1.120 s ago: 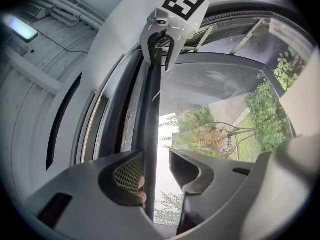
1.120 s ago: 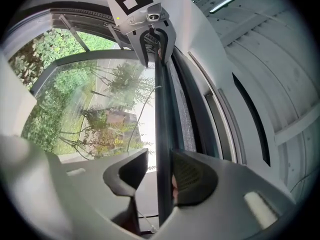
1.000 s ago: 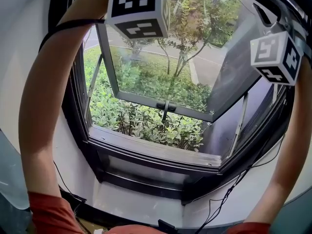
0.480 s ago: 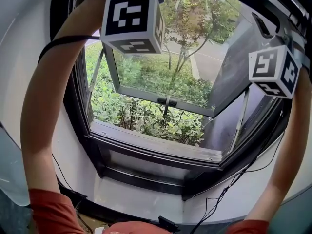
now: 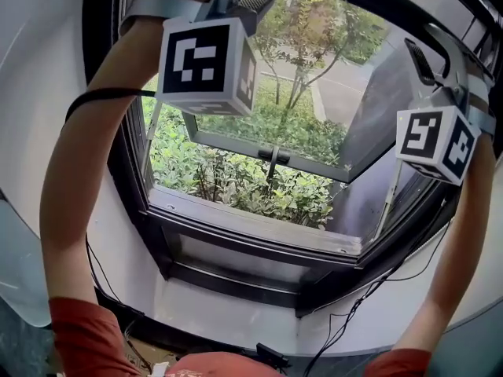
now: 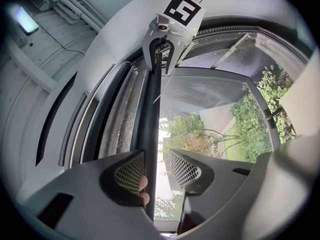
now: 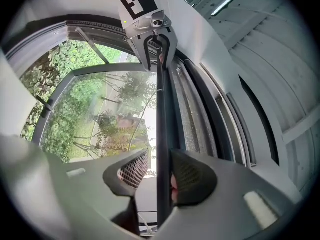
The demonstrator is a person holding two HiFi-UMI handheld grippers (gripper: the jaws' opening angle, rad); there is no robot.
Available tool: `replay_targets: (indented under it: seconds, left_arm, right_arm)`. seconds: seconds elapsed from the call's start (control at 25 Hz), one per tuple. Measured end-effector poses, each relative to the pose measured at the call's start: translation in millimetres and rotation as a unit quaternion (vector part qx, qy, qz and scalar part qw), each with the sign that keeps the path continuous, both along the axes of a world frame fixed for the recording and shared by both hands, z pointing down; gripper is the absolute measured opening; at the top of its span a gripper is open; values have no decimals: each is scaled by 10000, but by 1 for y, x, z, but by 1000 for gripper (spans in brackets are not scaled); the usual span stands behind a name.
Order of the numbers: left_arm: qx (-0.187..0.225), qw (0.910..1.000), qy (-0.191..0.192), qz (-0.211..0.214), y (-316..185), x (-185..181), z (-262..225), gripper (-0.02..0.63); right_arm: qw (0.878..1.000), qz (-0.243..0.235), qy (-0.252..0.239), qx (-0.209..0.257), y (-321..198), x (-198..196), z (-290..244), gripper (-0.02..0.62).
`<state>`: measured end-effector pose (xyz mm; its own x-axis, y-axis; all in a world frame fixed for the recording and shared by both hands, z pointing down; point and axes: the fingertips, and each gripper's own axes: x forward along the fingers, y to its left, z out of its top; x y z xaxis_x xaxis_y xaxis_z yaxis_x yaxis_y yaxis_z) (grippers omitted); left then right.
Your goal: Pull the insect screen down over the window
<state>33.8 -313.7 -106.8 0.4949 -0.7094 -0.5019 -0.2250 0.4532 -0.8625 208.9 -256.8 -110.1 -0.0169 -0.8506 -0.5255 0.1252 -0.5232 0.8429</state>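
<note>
The insect screen pull bar (image 6: 151, 109), near the top edge of the window (image 5: 251, 228), is straddled by left gripper (image 6: 157, 170) and right gripper (image 7: 162, 174), jaws apart and unclamped, presumably so both ends are drawn down level.

Both my arms reach up. My left arm (image 5: 75, 187) curves up one side and my right arm (image 5: 464, 258) up the other, with bare forearms and red sleeves (image 5: 86, 336) at the elbows. In the head view the left marker cube (image 5: 206, 63) sits higher than the right marker cube (image 5: 436, 144).

My left gripper (image 6: 154, 170) points upward with its jaws apart. The bar (image 6: 152, 109) runs between them, against the left pad and clear of the other. A fingertip (image 6: 144, 186) shows beside that pad.

My right gripper (image 7: 157, 171) is the mirror of it: its jaws are apart and the bar lies against the right pad.
</note>
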Motion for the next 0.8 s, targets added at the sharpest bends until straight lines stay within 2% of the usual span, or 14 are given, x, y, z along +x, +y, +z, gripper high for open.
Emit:
replay_targets:
  seconds: [0.48, 0.8]
  left_arm:
    - [-326, 9994, -116, -33, 1, -2, 40, 160]
    - [-459, 9986, -249, -103, 1, -3, 86, 158]
  right_arm:
    - [9994, -129, -70, -328, 1, -5, 36, 153]
    - [9982, -33, 40, -606, 1, -4, 84, 153]
